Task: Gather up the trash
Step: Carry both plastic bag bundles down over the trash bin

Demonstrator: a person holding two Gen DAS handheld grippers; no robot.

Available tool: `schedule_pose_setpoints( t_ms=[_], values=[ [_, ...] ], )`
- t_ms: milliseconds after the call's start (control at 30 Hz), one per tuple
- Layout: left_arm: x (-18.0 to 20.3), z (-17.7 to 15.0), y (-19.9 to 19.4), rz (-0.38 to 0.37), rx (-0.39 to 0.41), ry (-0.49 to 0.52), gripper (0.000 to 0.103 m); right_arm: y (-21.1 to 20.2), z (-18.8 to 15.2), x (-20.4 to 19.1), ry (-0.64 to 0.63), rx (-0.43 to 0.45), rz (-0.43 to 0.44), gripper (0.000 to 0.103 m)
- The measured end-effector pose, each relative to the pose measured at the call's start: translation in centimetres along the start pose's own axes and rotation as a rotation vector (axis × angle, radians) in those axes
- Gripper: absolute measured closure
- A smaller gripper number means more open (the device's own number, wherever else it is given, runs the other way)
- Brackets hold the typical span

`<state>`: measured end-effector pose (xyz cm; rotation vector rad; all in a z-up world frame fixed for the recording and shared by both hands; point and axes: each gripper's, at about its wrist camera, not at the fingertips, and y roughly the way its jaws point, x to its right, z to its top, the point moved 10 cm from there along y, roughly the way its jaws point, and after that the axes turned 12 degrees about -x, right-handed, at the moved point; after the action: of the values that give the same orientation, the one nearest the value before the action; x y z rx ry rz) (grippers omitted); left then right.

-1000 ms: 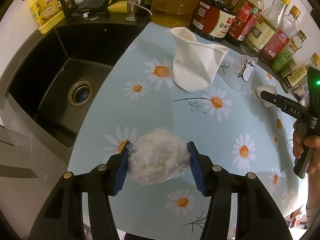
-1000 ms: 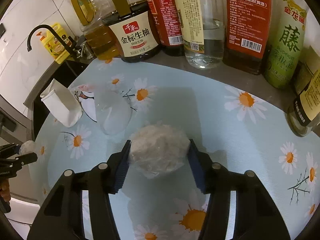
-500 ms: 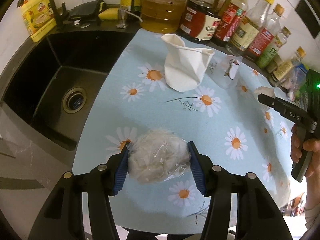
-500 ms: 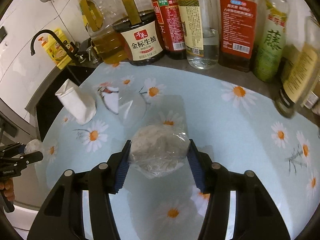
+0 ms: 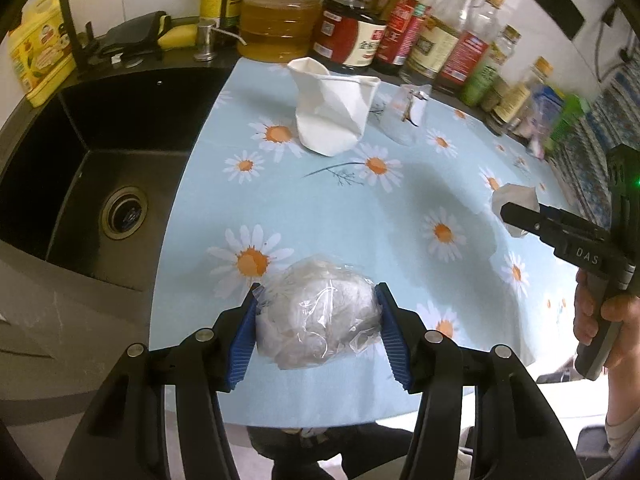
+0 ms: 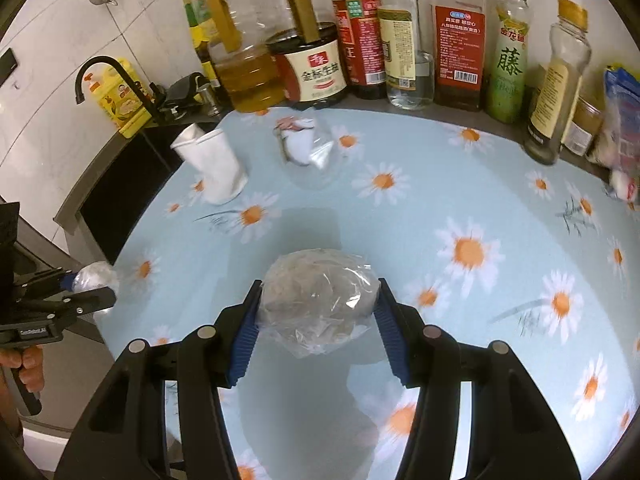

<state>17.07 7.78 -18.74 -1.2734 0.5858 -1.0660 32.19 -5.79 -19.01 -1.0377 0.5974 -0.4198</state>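
My left gripper [image 5: 318, 322] is shut on a crumpled clear plastic ball [image 5: 316, 316], held above the near edge of the daisy-print counter mat [image 5: 320, 208]. My right gripper [image 6: 318, 320] is shut on a second crumpled plastic ball [image 6: 318, 300], raised above the mat [image 6: 440, 208]. In the left wrist view the right gripper [image 5: 516, 216] and its ball [image 5: 514, 204] show at the right. In the right wrist view the left gripper [image 6: 94, 290] and its ball [image 6: 94, 276] show at the left. A squashed white paper cup [image 5: 332, 112] and a clear plastic wrapper [image 5: 408, 114] lie on the mat's far side.
A black sink [image 5: 80, 168] lies left of the mat, with a tap and a yellow bottle [image 5: 36, 52] behind it. A row of oil and sauce bottles [image 6: 360, 40] lines the back wall. Packets [image 6: 620, 120] stand at the far right.
Both grippers have risen and drawn back from the counter with their plastic balls held. The mat looks farther away in both views.
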Motion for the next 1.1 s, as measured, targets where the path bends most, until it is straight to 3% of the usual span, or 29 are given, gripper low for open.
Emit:
schedule_pose_setpoints(
  t_ms=[600, 1100],
  values=[
    [-0.2, -5.9, -1.0, -0.102, -0.029, 0.121, 0.05, -0.3, -7.6, -8.8, -0.001, -0.016, 0.033, 0.048],
    [-0.8, -12.4, 0.2, -0.137, -0.107, 0.163, 0.05, 1.9, -14.4, -14.2, -0.013, -0.099, 0.087, 0.048]
  ],
)
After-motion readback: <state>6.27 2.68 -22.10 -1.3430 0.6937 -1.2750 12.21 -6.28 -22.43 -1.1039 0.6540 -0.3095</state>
